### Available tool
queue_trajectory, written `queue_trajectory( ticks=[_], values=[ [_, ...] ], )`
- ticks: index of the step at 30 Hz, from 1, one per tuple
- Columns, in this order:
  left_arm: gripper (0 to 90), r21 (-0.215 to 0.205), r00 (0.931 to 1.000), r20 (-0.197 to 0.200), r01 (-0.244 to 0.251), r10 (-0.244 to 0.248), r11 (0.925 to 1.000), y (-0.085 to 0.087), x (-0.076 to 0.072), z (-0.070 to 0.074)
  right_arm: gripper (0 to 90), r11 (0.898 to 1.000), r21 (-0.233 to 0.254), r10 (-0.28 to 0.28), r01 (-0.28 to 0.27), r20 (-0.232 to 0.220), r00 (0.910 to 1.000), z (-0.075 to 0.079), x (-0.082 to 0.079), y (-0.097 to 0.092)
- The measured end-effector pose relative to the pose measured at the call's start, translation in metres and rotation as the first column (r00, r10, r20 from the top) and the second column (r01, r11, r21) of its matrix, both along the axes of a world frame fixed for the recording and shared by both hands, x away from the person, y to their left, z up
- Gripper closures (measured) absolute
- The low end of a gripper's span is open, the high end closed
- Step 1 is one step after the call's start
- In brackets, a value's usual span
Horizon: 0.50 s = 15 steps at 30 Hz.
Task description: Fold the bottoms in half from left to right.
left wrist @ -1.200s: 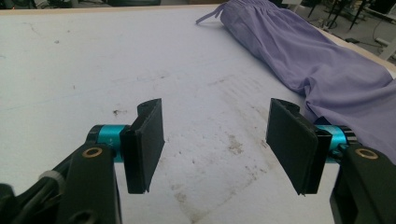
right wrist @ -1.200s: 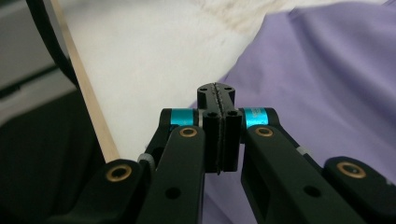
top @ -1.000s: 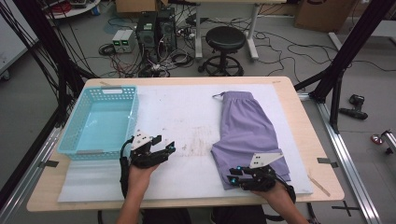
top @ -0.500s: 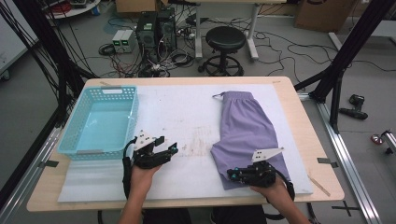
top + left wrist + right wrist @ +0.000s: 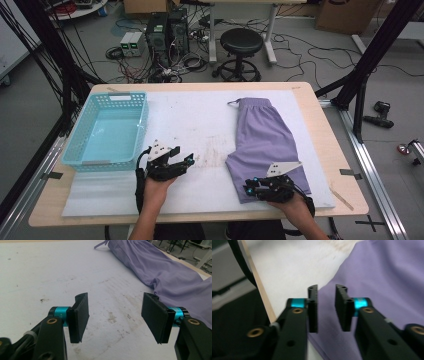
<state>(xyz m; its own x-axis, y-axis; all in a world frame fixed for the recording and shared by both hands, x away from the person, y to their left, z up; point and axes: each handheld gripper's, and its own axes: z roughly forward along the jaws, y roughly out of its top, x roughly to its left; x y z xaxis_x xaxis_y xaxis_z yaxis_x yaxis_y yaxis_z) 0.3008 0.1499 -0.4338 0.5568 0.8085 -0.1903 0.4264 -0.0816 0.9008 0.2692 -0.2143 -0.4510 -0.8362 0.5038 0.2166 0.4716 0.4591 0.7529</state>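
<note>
Shorts [image 5: 262, 140]: flat on white worktop [image 5: 200, 120], right half, waistband far, hem near | Right claw [image 5: 250, 190]: at near hem corner, jaws narrowly apart over fabric edge, just been opening, nothing clamped | Left claw [image 5: 189, 161]: jaws wide apart above bare worktop, left of shorts | Basket [image 5: 109, 131]: far left.

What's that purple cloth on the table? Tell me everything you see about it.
The purple shorts look like thin, soft fabric. They lie flat and folded lengthwise on the white mat, waistband with a drawstring at the far end, leg hems toward the person. The right gripper hovers at the near hem, jaws slightly apart.
</note>
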Motion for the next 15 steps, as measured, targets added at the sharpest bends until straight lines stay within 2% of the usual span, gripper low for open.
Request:
queue_trajectory(
  ticks=[3,6,7,8,12,13,15],
  values=[
    [38.9,-0.001,1.0000,-0.004,0.003,-0.003,1.0000,-0.002,0.001,0.000,67.8,0.999,-0.034,0.013,-0.013,0.012,0.9998,-0.003,-0.003,0.007],
    [38.8,-0.003,1.0000,-0.003,0.004,-0.004,1.0000,-0.002,0.001,0.000,82.3,0.995,-0.093,0.042,-0.038,0.032,0.9986,-0.005,-0.006,0.012],
    [38.8,-0.002,1.0000,-0.004,0.004,-0.004,1.0000,-0.002,0.001,0.000,83.8,0.994,-0.095,0.051,-0.048,0.036,0.9981,-0.005,-0.006,0.013],
    [38.9,-0.001,1.0000,-0.006,0.003,-0.003,1.0000,-0.001,0.001,0.000,90.0,0.994,-0.092,0.054,-0.051,0.036,0.9979,-0.005,-0.007,0.013],
    [38.8,0.001,0.9999,-0.009,0.004,-0.004,1.0000,-0.001,0.001,-0.001,90.0,0.993,-0.086,0.081,-0.080,0.013,0.9966,-0.005,-0.008,0.010],
    [38.8,0.000,0.9999,-0.010,0.003,-0.003,1.0000,-0.001,0.001,-0.002,90.0,0.992,-0.079,0.098,-0.098,-0.008,0.9952,-0.005,-0.009,0.009],
    [38.8,0.001,0.9999,-0.010,0.007,-0.007,1.0000,-0.001,0.002,-0.002,90.0,0.992,-0.072,0.102,-0.102,-0.002,0.9948,-0.006,-0.009,0.008]
  ],
)
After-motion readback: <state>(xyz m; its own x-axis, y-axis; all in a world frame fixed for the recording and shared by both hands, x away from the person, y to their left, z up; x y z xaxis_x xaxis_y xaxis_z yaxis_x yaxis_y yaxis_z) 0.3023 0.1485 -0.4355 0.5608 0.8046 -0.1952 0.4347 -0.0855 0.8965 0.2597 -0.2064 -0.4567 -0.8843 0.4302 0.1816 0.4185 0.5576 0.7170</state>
